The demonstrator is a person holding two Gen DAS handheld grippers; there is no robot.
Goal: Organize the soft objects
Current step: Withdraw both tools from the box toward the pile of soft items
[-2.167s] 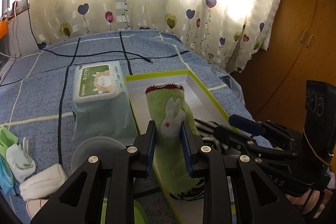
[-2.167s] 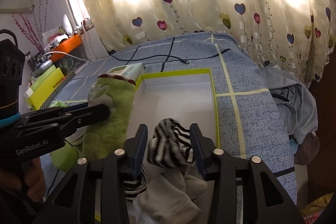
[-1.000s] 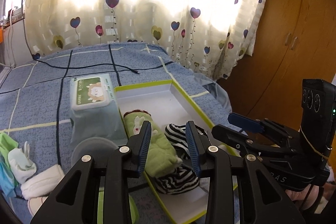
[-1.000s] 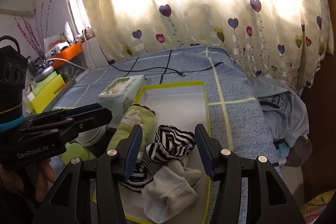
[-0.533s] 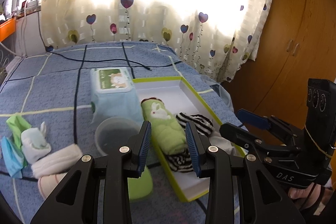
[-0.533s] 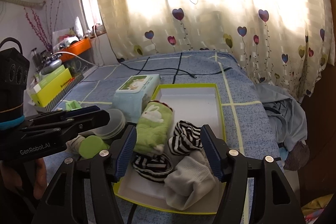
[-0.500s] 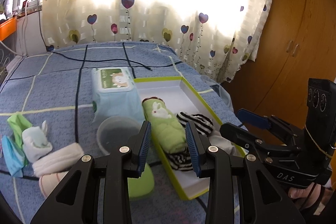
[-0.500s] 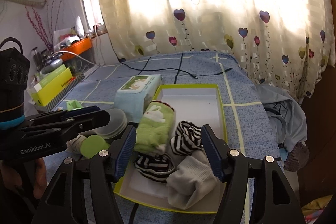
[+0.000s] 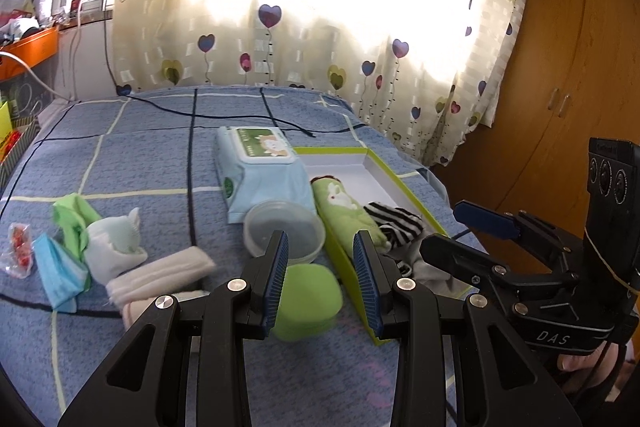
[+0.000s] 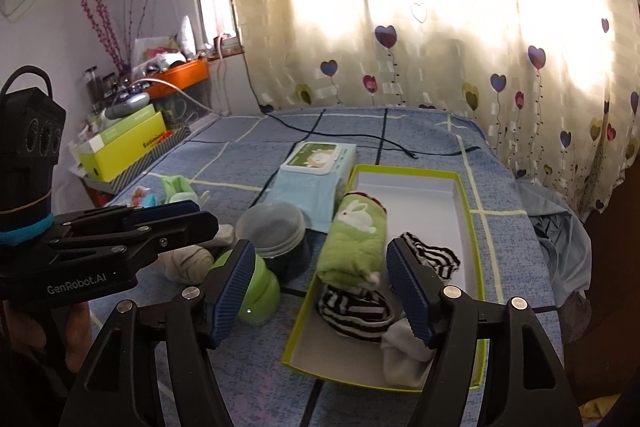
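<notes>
A green-rimmed white box (image 10: 460, 187) lies on the blue bed. In it lie a green rabbit sock (image 10: 356, 239), striped socks (image 10: 352, 311) and a grey-white sock (image 10: 404, 347); the box also shows in the left wrist view (image 9: 384, 171), with the green sock (image 9: 344, 211). My left gripper (image 9: 322, 279) is open and empty, above the bed in front of the box. My right gripper (image 10: 322, 291) is open and empty, above the box's near end. Loose socks (image 9: 116, 251) lie at the left.
A wet-wipes pack (image 9: 260, 167) lies left of the box. A clear round container (image 9: 284, 235) and a green round thing (image 9: 308, 303) sit in front of it. A black cable (image 9: 224, 117) crosses the bed. A wooden wardrobe (image 9: 568, 107) stands at right.
Both grippers have let go of their socks, which now lie in the box, and have pulled back and up. The left gripper's view has swung left toward the loose socks.
</notes>
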